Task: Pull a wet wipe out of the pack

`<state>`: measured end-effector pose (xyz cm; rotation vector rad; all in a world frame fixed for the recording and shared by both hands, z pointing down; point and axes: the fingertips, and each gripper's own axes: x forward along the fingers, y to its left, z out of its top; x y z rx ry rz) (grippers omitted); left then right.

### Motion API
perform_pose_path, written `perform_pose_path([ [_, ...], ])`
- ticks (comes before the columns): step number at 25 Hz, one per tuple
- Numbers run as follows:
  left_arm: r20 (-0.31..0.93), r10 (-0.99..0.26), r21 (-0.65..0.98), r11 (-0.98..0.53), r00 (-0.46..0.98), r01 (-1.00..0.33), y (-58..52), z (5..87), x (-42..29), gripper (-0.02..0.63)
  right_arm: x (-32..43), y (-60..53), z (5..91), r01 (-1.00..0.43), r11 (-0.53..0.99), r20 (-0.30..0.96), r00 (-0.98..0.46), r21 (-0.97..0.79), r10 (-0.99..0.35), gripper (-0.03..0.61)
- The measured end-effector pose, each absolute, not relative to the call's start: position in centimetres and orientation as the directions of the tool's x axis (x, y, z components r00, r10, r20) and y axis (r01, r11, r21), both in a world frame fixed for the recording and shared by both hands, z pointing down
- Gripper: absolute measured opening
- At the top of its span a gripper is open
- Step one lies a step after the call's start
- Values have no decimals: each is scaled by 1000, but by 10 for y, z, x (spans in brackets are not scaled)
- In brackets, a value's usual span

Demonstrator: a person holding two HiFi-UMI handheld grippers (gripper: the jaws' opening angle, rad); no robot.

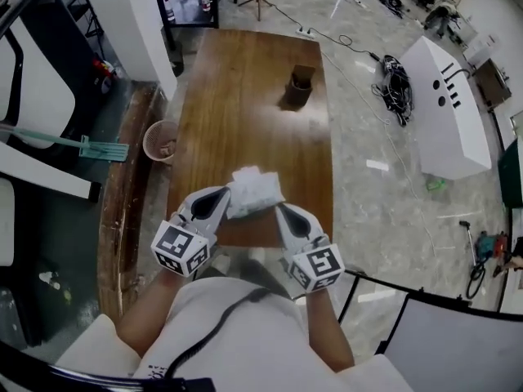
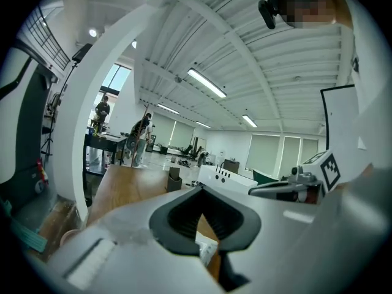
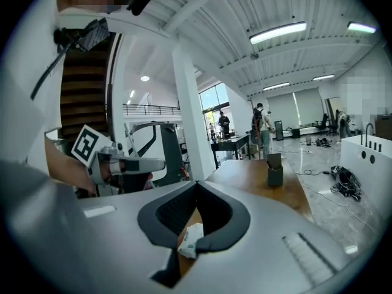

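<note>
**Insp. A:** Status at table (image 1: pixel 245 80), pls.

**Insp. B:** One wet wipe pack (image 1: pixel 255 191) lying flat on the table at its near end, approx. mid-width. White, top crumpled. Can't tell whether a wipe sticks out.

**A:** Tools?

**B:** Both over the table's near end. The left gripper (image 1: pixel 222 196) is on the table's left half, tip at the pack's left edge; contact not confirmed. Jaws clenched tip to tip, and the pack shows only thru the gap behind the tips. The right gripper (image 1: pixel 282 212) is on the table's right half, tip just beside the pack's near-right corner. Jaws likewise pressed together, with the pack's corner again seen thru the gap, not betw. the tips.

**A:** Other containers?

**B:** Two.
- **No. 1:** dark cup (image 1: pixel 299 88), upright on the table toward its far end, right of centre. Contents can't be made out from any view.
- **No. 2:** round tub (image 1: pixel 160 140) on the floor just beside the table's left edge, approx. mid-length. It holds some pale bits, too small to ID.
</note>
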<state>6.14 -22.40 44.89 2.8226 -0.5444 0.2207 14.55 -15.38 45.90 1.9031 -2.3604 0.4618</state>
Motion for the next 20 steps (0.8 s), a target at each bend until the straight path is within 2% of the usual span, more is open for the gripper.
perform_pose_path([
  [5, 207, -429, 197, -862, 880, -466, -225, 449, 58, 6, 136, -174, 478, -927, 340, 269, -372, -158, -888, 8],
  [13, 268, -544, 194, -778, 795, -598, -228, 470, 39, 5, 133, -206, 505, -879, 439, 304, -476, -186, -825, 6],
  [20, 314, -607, 224, -700, 730, -678, -235, 496, 25, 6, 126, -232, 561, -815, 575, 459, -540, -75, -705, 21],
])
